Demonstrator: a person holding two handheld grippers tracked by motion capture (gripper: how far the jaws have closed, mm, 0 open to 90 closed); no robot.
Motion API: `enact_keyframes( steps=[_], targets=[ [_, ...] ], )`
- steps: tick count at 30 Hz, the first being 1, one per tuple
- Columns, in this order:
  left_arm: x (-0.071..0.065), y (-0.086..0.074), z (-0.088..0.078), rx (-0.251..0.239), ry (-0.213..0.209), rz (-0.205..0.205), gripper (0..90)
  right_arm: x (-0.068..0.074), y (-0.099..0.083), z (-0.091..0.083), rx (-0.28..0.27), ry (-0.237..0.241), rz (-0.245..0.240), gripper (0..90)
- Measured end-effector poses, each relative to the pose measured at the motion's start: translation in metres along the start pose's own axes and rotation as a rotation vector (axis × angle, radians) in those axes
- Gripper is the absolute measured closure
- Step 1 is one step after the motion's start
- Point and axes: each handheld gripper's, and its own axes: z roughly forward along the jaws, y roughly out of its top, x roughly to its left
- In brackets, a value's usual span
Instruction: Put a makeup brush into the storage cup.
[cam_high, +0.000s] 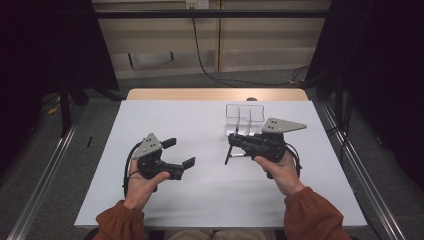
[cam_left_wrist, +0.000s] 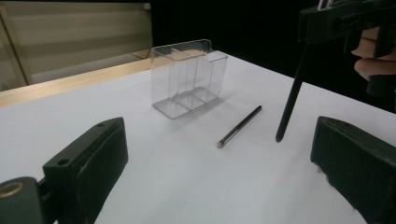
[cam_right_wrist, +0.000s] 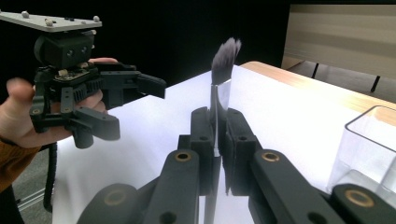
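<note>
Right gripper view: brush clamped upright between closed jaws.

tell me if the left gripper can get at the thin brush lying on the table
Probably yes. The left gripper has its jaws open, and bare table lies between it and the thin brush; the brush held by the right gripper hangs just beside it.

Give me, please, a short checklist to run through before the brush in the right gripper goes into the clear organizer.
1. Right gripper shut on the makeup brush: ok.
2. Brush's bristles point up, handle down toward the table: ok.
3. Left gripper open, holding nothing, apart from the right one: ok.
4. Clear organizer upright, compartments open on top: ok.
5. Second brush lies flat on the table, beside the organizer: ok.
6. Handle lined up over a compartment: not ok.
</note>
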Motion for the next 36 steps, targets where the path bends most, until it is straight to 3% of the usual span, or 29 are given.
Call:
enact_keyframes(
  steps=[5,6,11,13,18,22,28,32,36],
  targets=[
    [0.008,-0.006,-0.012,-0.003,0.015,0.011,4.1,-0.006,0.001,-0.005,-0.008,-0.023,0.008,83.9],
    [0.01,-0.007,-0.015,-0.006,0.042,0.029,4.1,-0.008,0.001,-0.005,-0.011,-0.025,0.013,83.9],
    [0.017,-0.012,-0.027,-0.021,0.114,0.008,4.1,-0.012,0.004,-0.007,-0.013,-0.046,0.015,83.9],
    [0.018,-0.014,-0.034,-0.019,0.125,-0.015,4.0,-0.013,0.005,-0.006,-0.015,-0.052,0.011,83.9],
    [0.022,-0.021,-0.048,-0.015,0.155,-0.017,3.8,-0.019,0.01,-0.006,-0.02,-0.08,0.004,83.9],
    [0.029,-0.027,-0.057,-0.033,0.207,-0.041,1.7,-0.022,0.013,-0.005,-0.024,-0.092,-0.004,83.8],
    [0.033,-0.034,-0.064,-0.065,0.226,-0.034,1.7,-0.025,0.019,-0.002,-0.026,-0.1,-0.017,83.9],
    [0.035,-0.039,-0.065,-0.06,0.232,-0.04,1.7,-0.031,0.023,-0.001,-0.028,-0.115,-0.016,83.8],
    [0.039,-0.043,-0.069,-0.066,0.271,-0.051,1.9,-0.036,0.025,-0.004,-0.035,-0.136,-0.023,83.8]
  ],
)
